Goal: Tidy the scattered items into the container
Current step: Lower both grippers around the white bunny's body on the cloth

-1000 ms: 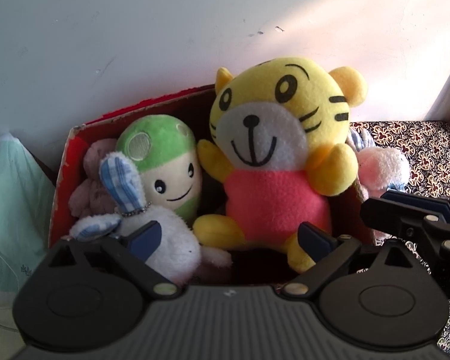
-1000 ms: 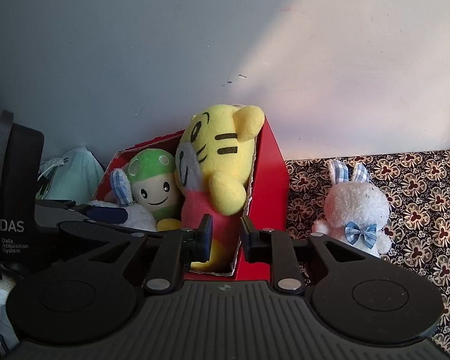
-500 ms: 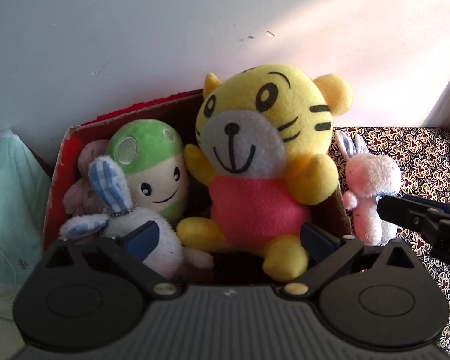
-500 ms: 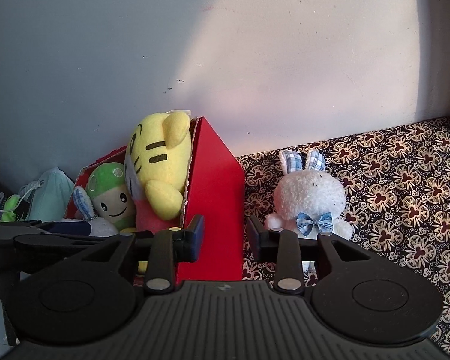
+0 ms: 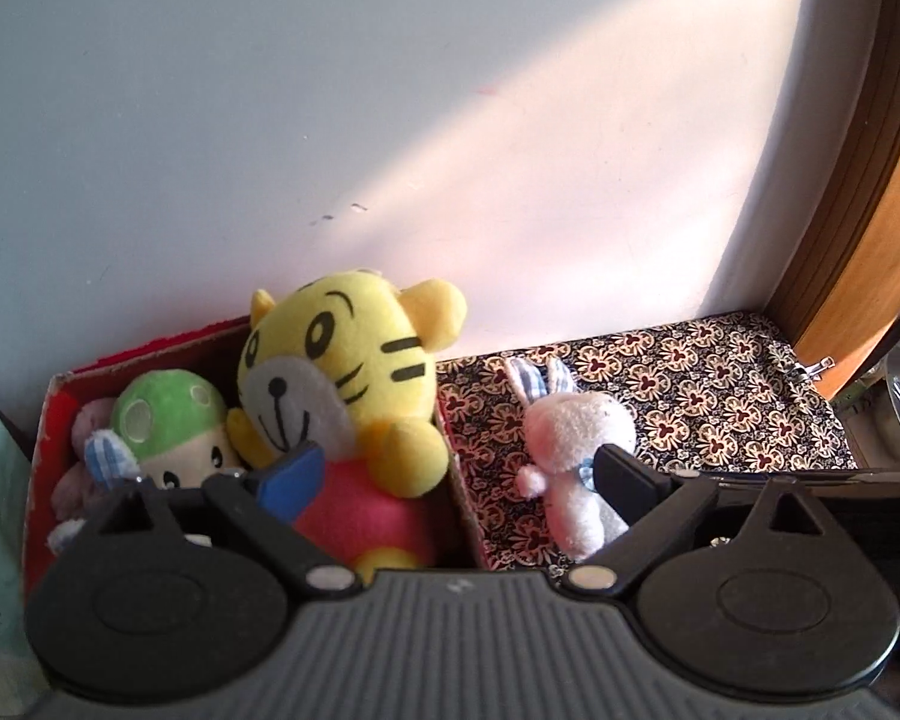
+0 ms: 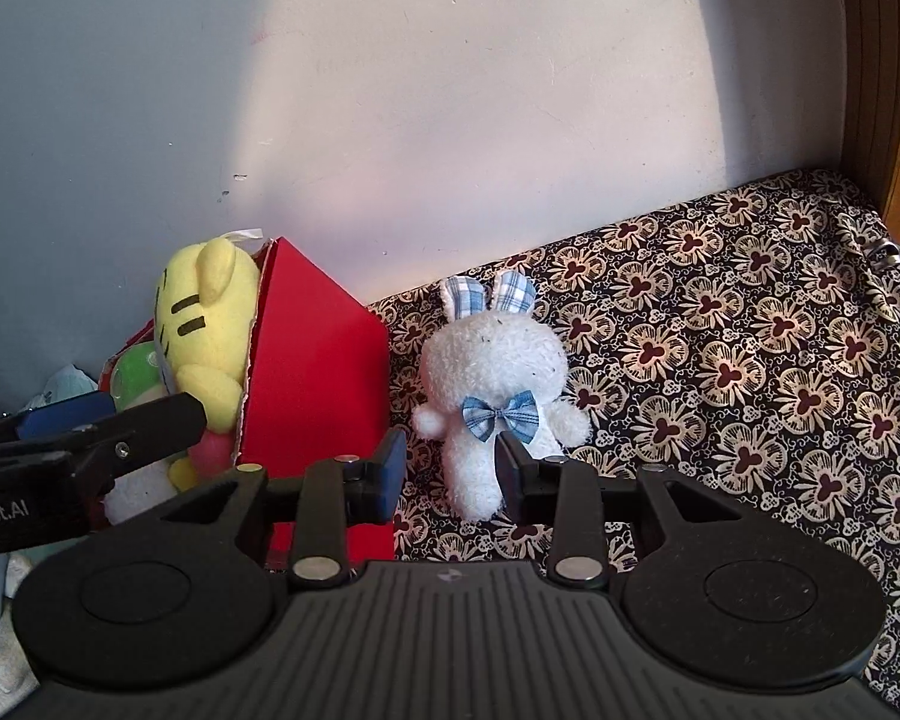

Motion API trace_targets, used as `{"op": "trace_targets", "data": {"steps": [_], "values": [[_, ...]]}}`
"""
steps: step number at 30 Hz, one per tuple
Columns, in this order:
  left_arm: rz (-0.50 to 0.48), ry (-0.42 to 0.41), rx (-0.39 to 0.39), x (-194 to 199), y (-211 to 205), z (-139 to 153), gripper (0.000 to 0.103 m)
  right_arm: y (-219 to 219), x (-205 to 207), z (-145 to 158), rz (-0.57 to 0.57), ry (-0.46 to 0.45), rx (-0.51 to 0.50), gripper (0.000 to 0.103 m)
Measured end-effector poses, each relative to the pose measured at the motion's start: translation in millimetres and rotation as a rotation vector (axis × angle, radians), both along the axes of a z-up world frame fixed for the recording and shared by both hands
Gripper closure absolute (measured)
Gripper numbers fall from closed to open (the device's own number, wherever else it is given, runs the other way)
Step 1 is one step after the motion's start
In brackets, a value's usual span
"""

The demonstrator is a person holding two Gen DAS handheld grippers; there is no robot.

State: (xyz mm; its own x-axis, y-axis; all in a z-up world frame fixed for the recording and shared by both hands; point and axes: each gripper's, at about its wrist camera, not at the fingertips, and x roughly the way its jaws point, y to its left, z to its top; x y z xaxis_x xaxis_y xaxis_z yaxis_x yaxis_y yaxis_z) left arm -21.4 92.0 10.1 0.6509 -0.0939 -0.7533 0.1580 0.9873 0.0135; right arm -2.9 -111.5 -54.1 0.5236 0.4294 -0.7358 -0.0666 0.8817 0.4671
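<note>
I have the right gripper (image 6: 450, 468) low at six o'clock, fingers apart on either side of the bunny's (image 6: 495, 384) lower body, lined up to pinch it. The bunny sits upright on the cloth (image 6: 750, 372), just beside the box (image 6: 312, 384) at nine o'clock, long axis toward twelve, face and bow toward me. The left gripper (image 5: 450, 474) waits with fingers wide apart, holding nothing, over the box wall.

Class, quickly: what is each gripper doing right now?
Left gripper: open, holding nothing, above the red box.
Right gripper: open, fingers either side of the white bunny plush, not gripping.
</note>
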Motion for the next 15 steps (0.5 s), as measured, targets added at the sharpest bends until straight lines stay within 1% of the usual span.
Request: {"op": "trace_targets", "data": {"steps": [2, 4, 6, 9, 12, 15], "values": [[-0.054, -0.006, -0.022, -4, -12, 0, 0.011, -13, 0, -5, -0.023, 0.015, -0.005, 0.068], [-0.103, -0.004, -0.044, -8, -25, -4, 0.011, -24, 0, -9, -0.044, 0.034, 0.004, 0.069], [-0.148, 0.013, -0.070, -9, -37, -8, 0.017, -36, -2, -14, -0.061, 0.053, 0.006, 0.069], [-0.206, 0.031, -0.107, -10, -53, -17, 0.019, -48, -2, -21, -0.071, 0.071, 0.004, 0.069], [-0.179, 0.061, -0.120, -2, -62, -31, 0.020, -63, -2, -27, -0.092, 0.088, 0.016, 0.069], [-0.128, 0.094, -0.158, 7, -62, -45, 0.020, -74, -2, -33, -0.096, 0.102, 0.027, 0.069]]}}
